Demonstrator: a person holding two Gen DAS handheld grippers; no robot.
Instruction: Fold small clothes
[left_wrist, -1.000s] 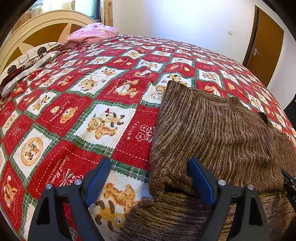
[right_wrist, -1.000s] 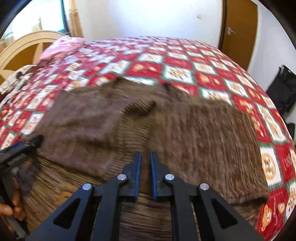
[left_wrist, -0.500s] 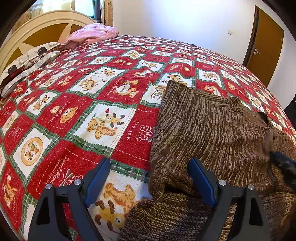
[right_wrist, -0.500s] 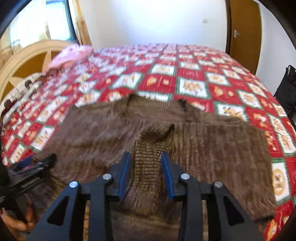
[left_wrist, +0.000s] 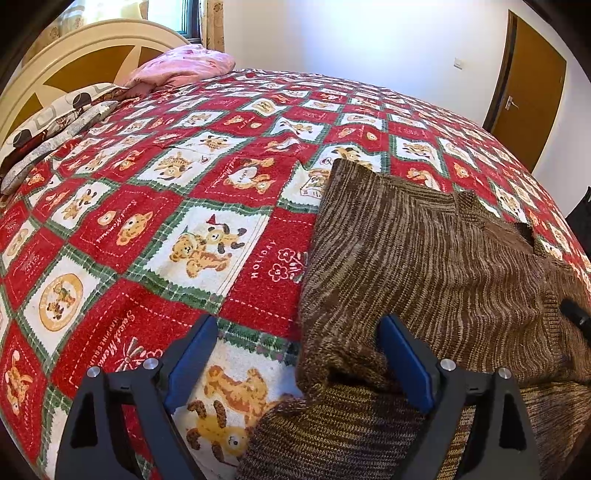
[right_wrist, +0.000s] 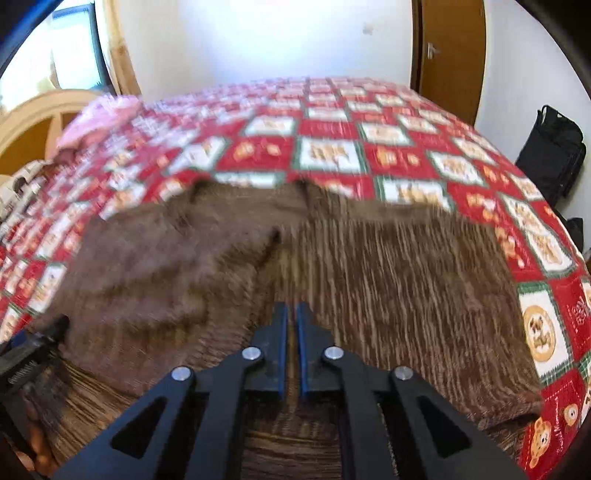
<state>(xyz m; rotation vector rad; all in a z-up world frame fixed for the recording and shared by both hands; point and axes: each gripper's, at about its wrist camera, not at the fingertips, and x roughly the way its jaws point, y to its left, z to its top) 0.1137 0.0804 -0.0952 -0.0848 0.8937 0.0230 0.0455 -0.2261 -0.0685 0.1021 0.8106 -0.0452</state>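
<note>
A brown striped knit sweater (left_wrist: 424, 266) lies spread on the red teddy-bear bedspread (left_wrist: 147, 221). It also fills the middle of the right wrist view (right_wrist: 388, 266), which is blurred. My left gripper (left_wrist: 299, 354) is open, low over the sweater's near left corner, with a bunched fold between its blue pads (left_wrist: 406, 365). My right gripper (right_wrist: 291, 332) is shut, with only a thin slit between its pads, over the sweater's near middle; nothing shows between them. The right gripper's tip shows at the right edge of the left wrist view (left_wrist: 576, 314).
A pink blanket (left_wrist: 177, 66) and patterned pillows (left_wrist: 55, 125) lie at the cream headboard (left_wrist: 74, 55). A brown door (left_wrist: 524, 92) stands at the far right. A black bag (right_wrist: 550, 155) sits on the floor beside the bed.
My right gripper opened half a second ago and has shut again, while moving over the sweater. My left gripper has stayed still and open.
</note>
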